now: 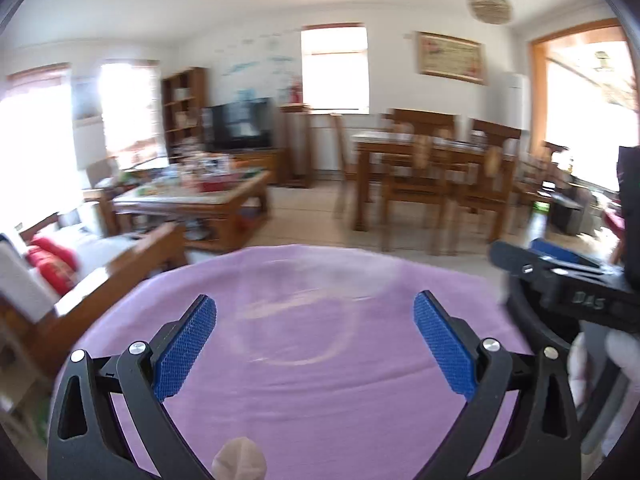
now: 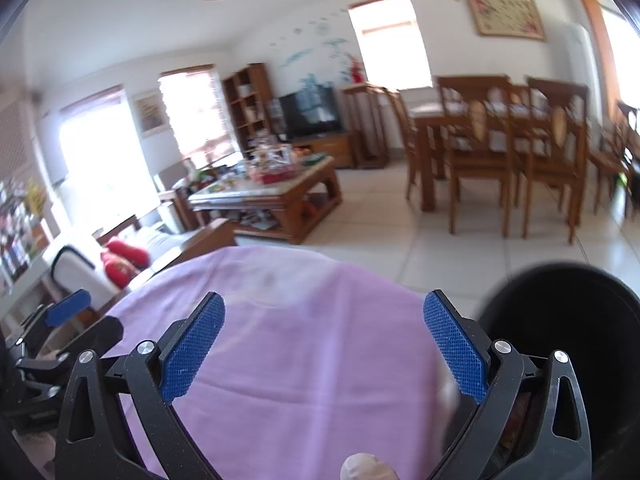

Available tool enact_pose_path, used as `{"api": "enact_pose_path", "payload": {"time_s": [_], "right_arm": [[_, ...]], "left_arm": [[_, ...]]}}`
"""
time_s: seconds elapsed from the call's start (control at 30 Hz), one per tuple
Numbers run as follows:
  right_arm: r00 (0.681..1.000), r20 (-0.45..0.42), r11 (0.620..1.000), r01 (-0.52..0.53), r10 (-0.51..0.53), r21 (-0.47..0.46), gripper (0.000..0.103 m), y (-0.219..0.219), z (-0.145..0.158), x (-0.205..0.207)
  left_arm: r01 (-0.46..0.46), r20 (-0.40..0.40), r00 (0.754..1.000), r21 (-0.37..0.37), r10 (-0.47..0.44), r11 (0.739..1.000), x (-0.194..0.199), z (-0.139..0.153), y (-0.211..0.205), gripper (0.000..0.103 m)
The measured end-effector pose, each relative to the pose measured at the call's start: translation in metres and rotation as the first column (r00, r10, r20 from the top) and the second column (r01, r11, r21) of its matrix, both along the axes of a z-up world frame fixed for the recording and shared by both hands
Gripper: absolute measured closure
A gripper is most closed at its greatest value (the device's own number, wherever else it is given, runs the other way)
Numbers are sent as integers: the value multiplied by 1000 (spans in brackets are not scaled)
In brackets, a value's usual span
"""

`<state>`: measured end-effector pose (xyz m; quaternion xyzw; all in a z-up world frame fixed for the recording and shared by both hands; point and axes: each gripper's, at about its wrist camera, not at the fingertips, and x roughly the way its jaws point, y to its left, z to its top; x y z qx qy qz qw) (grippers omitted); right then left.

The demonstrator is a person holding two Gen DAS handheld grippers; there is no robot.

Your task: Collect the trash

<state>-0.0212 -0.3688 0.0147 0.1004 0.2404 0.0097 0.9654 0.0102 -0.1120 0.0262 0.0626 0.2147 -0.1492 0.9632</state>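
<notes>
Black claws [image 1: 315, 312], blue textured pads [image 2: 194, 350]

Both tongs, left [image 1: 315, 312] and right [image 2: 324, 314], agape

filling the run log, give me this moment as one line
left gripper: open, empty | right gripper: open, empty | both over purple cloth | black bin at right | no trash visible on cloth

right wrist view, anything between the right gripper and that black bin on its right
Nothing visible does. The right gripper hangs open over the purple cloth, and the black bin sits just past its right finger. No trash shows clearly on the cloth.
</notes>
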Motion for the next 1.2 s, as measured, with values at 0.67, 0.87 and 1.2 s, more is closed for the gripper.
{"api": "enact_pose_path", "payload": {"time_s": [0.67,0.87,1.2], "right_arm": [[966,179,975,-156,184,-161,5,140,-17,25],[975,133,977,-158,178,-145,5,132,-27,33],[972,114,968,-185,205,-171,5,139,-32,35]], "left_arm": [[-350,6,936,-70,351,934,16,-11,131,5],[-348,-10,937,-72,348,935,16,-23,131,5],[-349,-21,937,-66,348,935,18,-27,134,5]]}}
